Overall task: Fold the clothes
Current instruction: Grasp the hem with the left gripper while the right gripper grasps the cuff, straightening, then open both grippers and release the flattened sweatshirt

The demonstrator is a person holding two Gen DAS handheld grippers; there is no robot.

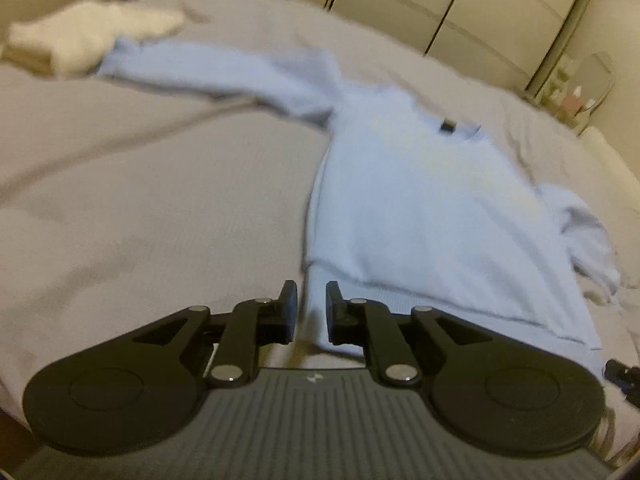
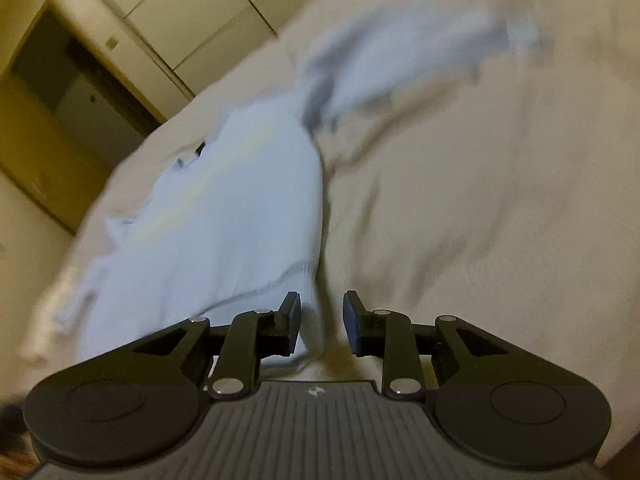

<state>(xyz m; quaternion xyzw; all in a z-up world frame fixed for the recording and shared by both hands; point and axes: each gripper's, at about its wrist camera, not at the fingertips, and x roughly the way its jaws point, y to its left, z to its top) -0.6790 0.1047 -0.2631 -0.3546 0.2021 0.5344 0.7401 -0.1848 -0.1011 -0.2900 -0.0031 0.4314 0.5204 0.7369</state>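
Both grippers [image 1: 311, 312] [image 2: 322, 322] parted at sweater [image 1: 420, 200] hem – bed [image 1: 140, 200] beneath

We see a plain pale blue sweater [image 1: 420, 200] with a small dark label [image 1: 448, 125] at its neckline and a slightly darker line of stitching above the hem band. It lies on a bedsheet [image 1: 140, 200] that reads grey-lilac from the left wrist and cream-beige from the right. A white folded cloth [image 1: 80, 38] sits at the far corner. Our grippers [image 1: 311, 312] are black, with grey ribbed housings. The wardrobe doors [image 1: 440, 0] behind are off-white, and the doorway [image 2: 68, 92] dark.
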